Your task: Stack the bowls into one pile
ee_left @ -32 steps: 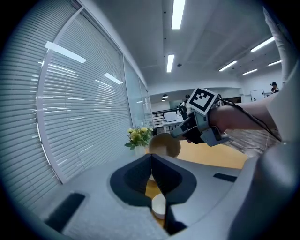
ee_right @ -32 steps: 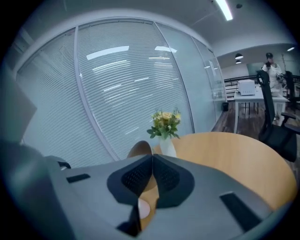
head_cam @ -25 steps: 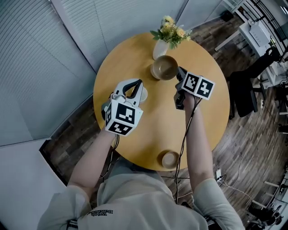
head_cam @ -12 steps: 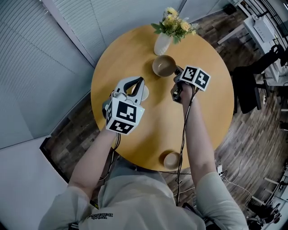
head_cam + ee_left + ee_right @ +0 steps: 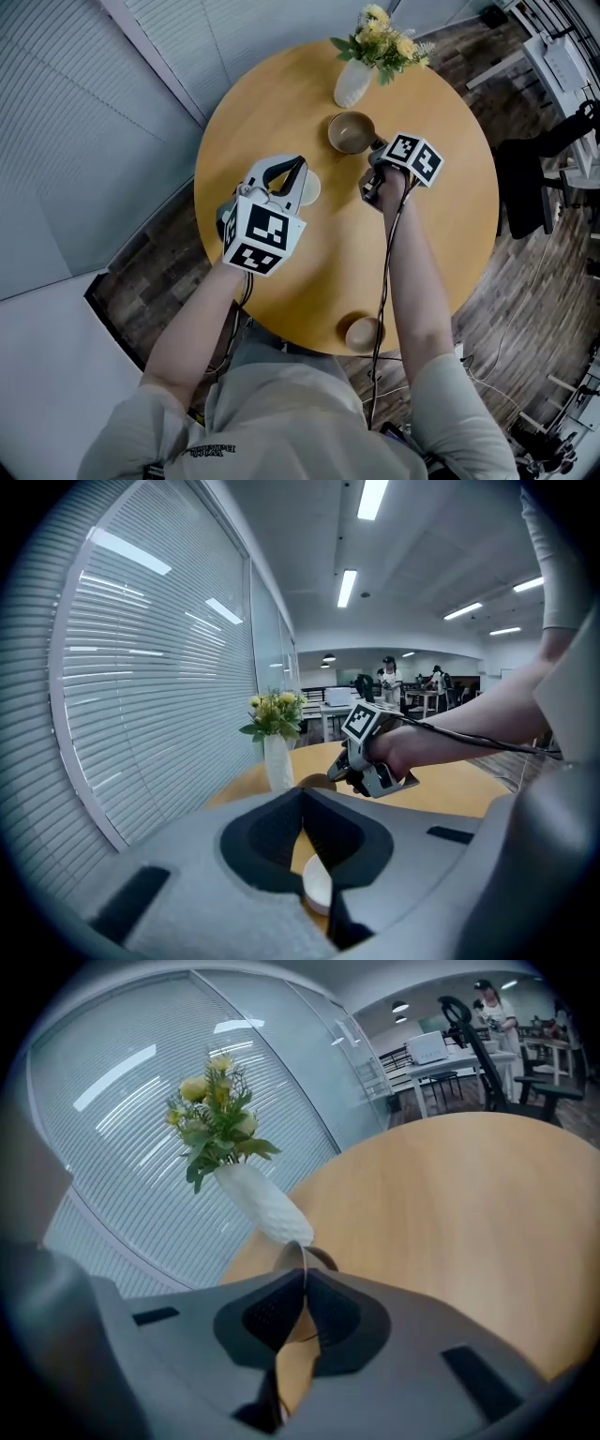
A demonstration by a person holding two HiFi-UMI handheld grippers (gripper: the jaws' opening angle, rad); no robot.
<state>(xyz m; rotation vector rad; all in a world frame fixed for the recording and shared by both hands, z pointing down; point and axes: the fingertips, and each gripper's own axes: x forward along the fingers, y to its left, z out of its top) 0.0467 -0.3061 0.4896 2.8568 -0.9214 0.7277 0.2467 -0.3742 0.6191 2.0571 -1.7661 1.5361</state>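
A round wooden table point(image 5: 323, 272) stands by slatted blinds point(image 5: 94, 122).

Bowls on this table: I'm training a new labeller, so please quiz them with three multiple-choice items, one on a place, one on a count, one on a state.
1. The small bowl sits: A beside the vase; B under the left hand-held gripper; C at the table's near edge.
2. Bowls on the table: A two; B three; C four.
3. The right hand-held gripper is: A shut on the brown bowl's rim; B open; C shut on the vase.

C: it lies nearest the person.
B: brown, white bowl and small.
A: its jaws pinch the rim.
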